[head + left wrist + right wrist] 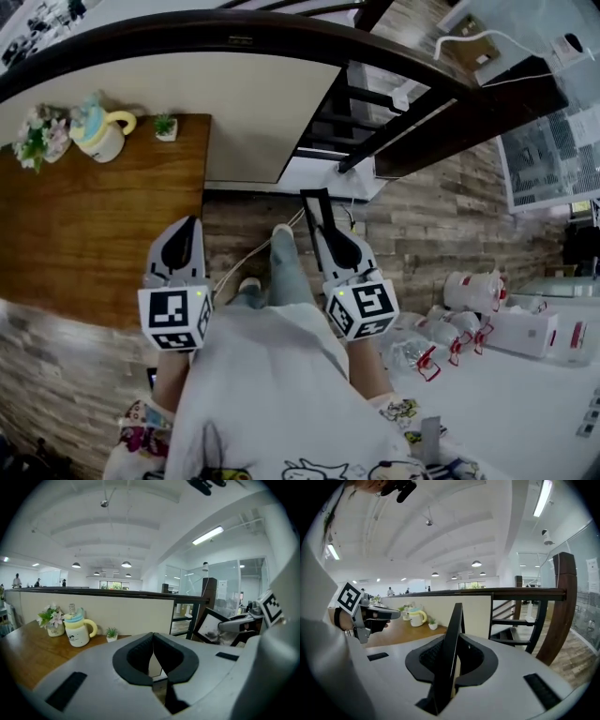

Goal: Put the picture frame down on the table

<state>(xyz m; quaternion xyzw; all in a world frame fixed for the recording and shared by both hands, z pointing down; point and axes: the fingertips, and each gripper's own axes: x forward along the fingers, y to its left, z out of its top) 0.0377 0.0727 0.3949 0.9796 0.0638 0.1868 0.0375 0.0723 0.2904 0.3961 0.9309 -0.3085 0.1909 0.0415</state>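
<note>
The right tongs [453, 644] pinch the picture frame [456, 617]. It stands edge-on at centre there, so its face is hidden. In the head view only a thin dark strip of it shows mid-frame, over the plank floor [450, 216], right of the wooden desk [94, 216]. The left tongs [153, 644] are pressed together on nothing. At the right of the left gripper view, the right tongs cover part of the frame's face.

No legible text anywhere; mug's [78, 632] tiny mark possibly print.
</note>
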